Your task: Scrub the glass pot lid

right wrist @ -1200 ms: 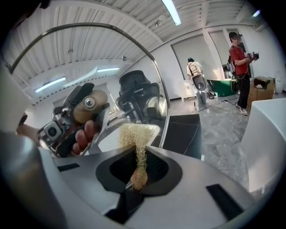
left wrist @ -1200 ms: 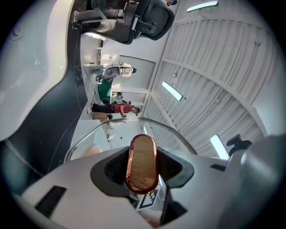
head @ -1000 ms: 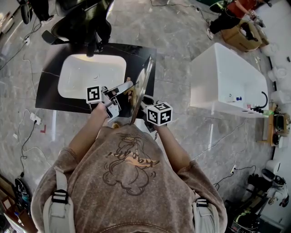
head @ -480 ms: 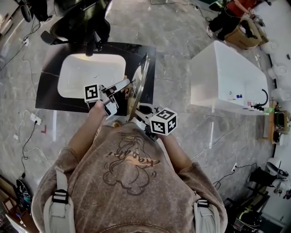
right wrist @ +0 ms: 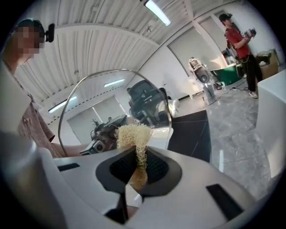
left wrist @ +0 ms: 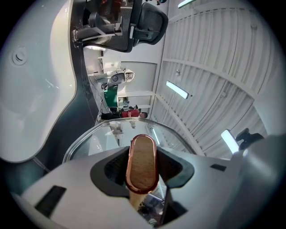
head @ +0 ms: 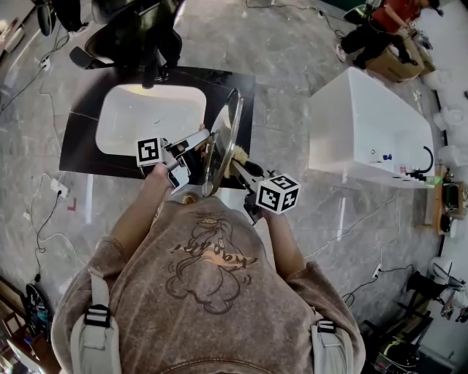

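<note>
In the head view the glass pot lid (head: 227, 120) stands on edge above the black counter, right of the white sink (head: 146, 117). My left gripper (head: 207, 139) is shut on the lid's handle (left wrist: 142, 163), a wooden oval with a copper rim that sits between the jaws in the left gripper view, the lid's glass (left wrist: 100, 136) behind it. My right gripper (head: 238, 168) is shut on a pale loofah scrubber (right wrist: 133, 135). The scrubber (head: 236, 171) lies against the right face of the lid (right wrist: 100, 100), near its lower part.
The black counter (head: 84, 146) carries the sink and a dark faucet (head: 150, 73). A black chair (head: 124, 36) stands behind it. A large white tub (head: 365, 124) is at the right, and a person (head: 384, 18) stands far off. Cables lie on the marble floor.
My right gripper has risen and swung a little to the right, bringing the scrubber up along the lid's right face. The left gripper and lid have barely moved.
</note>
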Demonstrator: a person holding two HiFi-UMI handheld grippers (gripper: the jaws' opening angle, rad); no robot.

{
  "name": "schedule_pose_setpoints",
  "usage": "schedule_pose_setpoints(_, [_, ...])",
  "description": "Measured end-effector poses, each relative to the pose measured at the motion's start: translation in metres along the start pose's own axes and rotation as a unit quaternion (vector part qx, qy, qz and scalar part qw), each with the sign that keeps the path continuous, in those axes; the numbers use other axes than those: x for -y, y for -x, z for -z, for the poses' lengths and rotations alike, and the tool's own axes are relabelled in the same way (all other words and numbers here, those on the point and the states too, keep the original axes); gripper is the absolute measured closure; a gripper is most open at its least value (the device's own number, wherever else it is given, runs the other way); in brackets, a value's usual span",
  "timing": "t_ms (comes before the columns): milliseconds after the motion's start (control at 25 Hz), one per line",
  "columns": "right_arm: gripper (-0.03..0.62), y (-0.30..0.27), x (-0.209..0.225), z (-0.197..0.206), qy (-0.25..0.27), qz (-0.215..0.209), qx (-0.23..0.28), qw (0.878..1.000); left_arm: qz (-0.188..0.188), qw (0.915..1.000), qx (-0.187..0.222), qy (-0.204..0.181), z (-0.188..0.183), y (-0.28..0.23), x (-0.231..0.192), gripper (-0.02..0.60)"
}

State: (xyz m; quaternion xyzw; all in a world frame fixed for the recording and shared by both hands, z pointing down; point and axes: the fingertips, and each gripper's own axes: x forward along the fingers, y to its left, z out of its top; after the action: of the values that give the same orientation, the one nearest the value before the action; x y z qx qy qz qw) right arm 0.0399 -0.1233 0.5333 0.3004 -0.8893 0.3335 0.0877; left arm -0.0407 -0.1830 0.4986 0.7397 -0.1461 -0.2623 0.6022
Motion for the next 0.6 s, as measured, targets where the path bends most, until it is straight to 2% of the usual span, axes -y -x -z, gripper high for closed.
schedule_pose_setpoints(200, [0.548, 0.033, 0.044, -0.012, -0.016, 0.07, 0.036, 0.997, -0.011, 0.9998, 0.015, -0.003, -0.006, 0.012, 0.0, 0.402])
schedule_pose_setpoints(400, [0.548, 0.071, 0.086, -0.02, -0.046, 0.139, 0.079, 0.986, -0.027, 0.9992, 0.027, -0.012, -0.017, 0.027, -0.001, 0.401])
schedule_pose_setpoints(520, [0.548, 0.081, 0.096, -0.022, -0.052, 0.157, 0.09, 0.982, -0.048, 0.9978, 0.03, -0.035, -0.022, 0.031, -0.003, 0.402])
schedule_pose_setpoints(600, [0.548, 0.082, 0.096, -0.023, -0.051, 0.159, 0.093, 0.982, -0.07, 0.9953, 0.025, -0.063, -0.024, 0.03, -0.004, 0.402])
